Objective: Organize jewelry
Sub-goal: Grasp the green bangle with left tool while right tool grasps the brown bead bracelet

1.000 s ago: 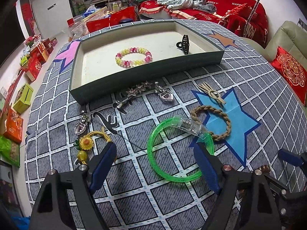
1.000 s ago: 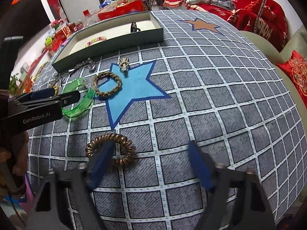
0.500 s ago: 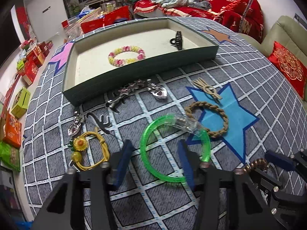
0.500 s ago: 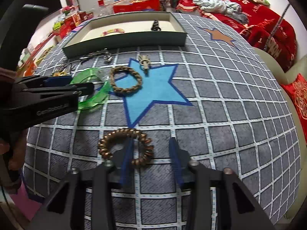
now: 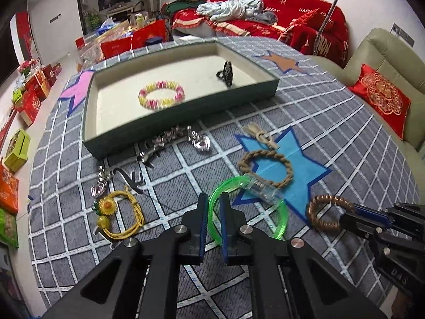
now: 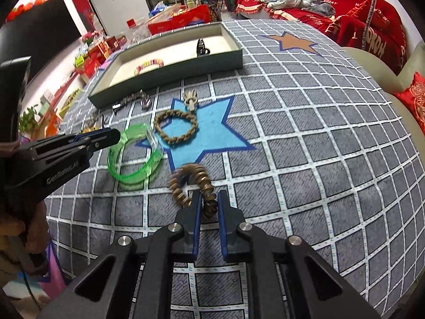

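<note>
My left gripper is shut on the near rim of a green translucent bangle, which looks lifted off the cloth; the bangle also shows in the right wrist view. My right gripper is shut on a copper spiral hair tie, also seen at the right in the left wrist view. A green tray at the back holds a pink-yellow bead bracelet and a black hair claw.
On the grey grid cloth lie a braided brown bracelet, a tan hair clip, a silver star clip with heart pendant, a black clip and a yellow sunflower hair tie. A sofa stands to the right.
Both grippers went from wide open to shut. The left closed on the green bangle's rim, the right on the copper spiral hair tie, and both items have lifted slightly.
</note>
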`<move>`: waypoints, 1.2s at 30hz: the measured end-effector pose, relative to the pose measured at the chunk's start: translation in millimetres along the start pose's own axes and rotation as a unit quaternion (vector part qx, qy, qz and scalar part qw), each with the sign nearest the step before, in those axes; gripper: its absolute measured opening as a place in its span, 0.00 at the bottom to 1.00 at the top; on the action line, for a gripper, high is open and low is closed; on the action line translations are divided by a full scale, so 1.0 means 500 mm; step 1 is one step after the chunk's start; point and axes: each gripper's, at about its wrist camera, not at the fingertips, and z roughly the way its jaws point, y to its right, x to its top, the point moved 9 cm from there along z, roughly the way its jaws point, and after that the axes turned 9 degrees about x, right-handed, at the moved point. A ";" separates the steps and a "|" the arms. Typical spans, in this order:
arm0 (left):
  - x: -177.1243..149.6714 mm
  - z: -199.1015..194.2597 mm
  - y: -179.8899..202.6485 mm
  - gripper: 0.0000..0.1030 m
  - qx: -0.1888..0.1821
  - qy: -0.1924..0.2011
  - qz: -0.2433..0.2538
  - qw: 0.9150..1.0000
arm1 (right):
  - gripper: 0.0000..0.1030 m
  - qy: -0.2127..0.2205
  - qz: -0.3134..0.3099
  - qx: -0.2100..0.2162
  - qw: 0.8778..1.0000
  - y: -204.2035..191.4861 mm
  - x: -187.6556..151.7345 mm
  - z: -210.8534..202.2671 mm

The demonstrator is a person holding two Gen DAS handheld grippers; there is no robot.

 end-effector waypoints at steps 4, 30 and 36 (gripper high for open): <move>0.007 -0.011 0.000 0.24 -0.002 0.005 0.003 1.000 | 0.12 0.007 0.001 0.001 1.000 0.000 0.015 -0.007; -0.010 0.024 -0.038 1.00 0.059 -0.033 -0.004 0.998 | 0.46 -0.032 0.028 -0.006 0.999 0.032 0.008 0.040; -0.032 0.045 -0.009 0.97 0.029 -0.060 0.016 0.998 | 0.46 -0.044 -0.014 -0.041 0.998 0.023 0.012 0.051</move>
